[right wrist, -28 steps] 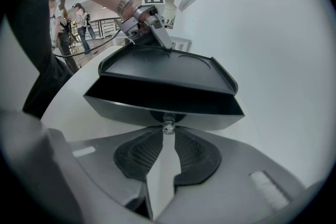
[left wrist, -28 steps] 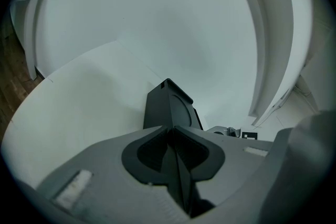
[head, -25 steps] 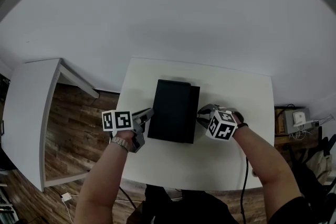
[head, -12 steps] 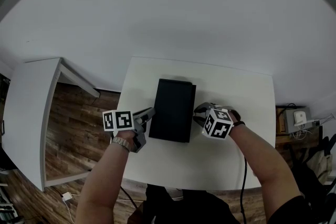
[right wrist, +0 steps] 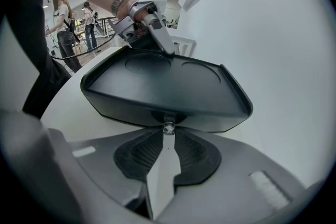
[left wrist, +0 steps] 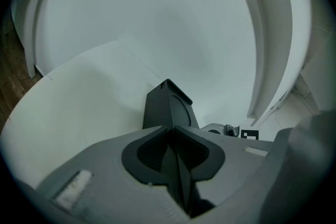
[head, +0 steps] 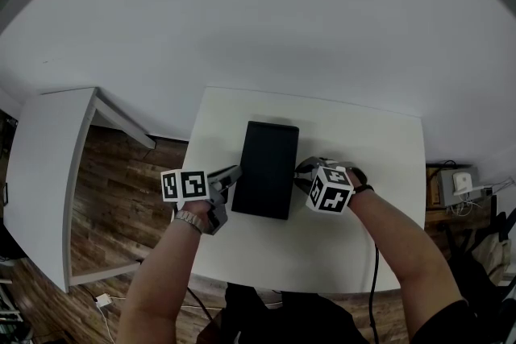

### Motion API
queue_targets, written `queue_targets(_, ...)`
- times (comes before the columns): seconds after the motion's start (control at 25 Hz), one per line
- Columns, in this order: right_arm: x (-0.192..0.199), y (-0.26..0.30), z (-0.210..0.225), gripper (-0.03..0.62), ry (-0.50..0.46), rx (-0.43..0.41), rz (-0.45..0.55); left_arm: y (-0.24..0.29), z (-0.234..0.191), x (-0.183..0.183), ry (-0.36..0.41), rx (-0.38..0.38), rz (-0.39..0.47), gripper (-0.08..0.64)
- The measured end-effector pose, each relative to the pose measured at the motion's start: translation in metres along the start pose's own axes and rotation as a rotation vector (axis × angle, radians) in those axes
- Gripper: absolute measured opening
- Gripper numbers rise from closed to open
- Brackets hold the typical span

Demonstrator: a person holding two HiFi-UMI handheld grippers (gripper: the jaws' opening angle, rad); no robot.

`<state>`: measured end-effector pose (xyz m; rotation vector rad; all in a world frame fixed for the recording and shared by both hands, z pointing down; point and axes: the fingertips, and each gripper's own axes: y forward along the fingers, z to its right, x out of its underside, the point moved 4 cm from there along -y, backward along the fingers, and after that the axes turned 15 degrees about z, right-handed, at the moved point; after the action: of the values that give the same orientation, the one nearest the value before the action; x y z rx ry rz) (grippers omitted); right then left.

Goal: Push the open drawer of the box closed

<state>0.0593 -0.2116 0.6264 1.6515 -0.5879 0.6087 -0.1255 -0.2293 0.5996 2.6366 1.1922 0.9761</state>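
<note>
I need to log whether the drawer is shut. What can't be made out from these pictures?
- Drawer gap: in the head view the right gripper covers that side of the box; in the right gripper view the box's rim shadows it around the knob between the jaw tips.
- Left gripper contact with the box: too small in the head view.

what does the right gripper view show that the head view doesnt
Only the right gripper view: a small clear knob on the black box's near face, held between the right gripper's jaw tips, and people standing in the background. Only the head view: the whole white table, a side table and the wooden floor. Both: the black box and the shut left gripper at the box's opposite side.
</note>
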Motion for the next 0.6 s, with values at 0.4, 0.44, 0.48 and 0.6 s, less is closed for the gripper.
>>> queue_targets(0.4,0.004,-0.011,-0.001,0.116,0.065,0.086,0.062,-0.005,0.0,0.002,-0.039,0.029,0.071,0.051)
queue_targets(0.44,0.007,-0.021,-0.001,0.099,0.094,0.113,0.088,-0.009,-0.001,0.002,-0.055,0.042,0.095,0.051)
queue_targets(0.48,0.01,-0.032,0.0,0.07,0.125,0.142,0.118,-0.015,-0.002,0.0,-0.066,0.056,0.124,0.051)
queue_targets(0.6,0.018,-0.077,0.003,0.003,0.284,0.222,0.253,-0.049,0.004,-0.012,-0.107,0.104,0.234,0.051)
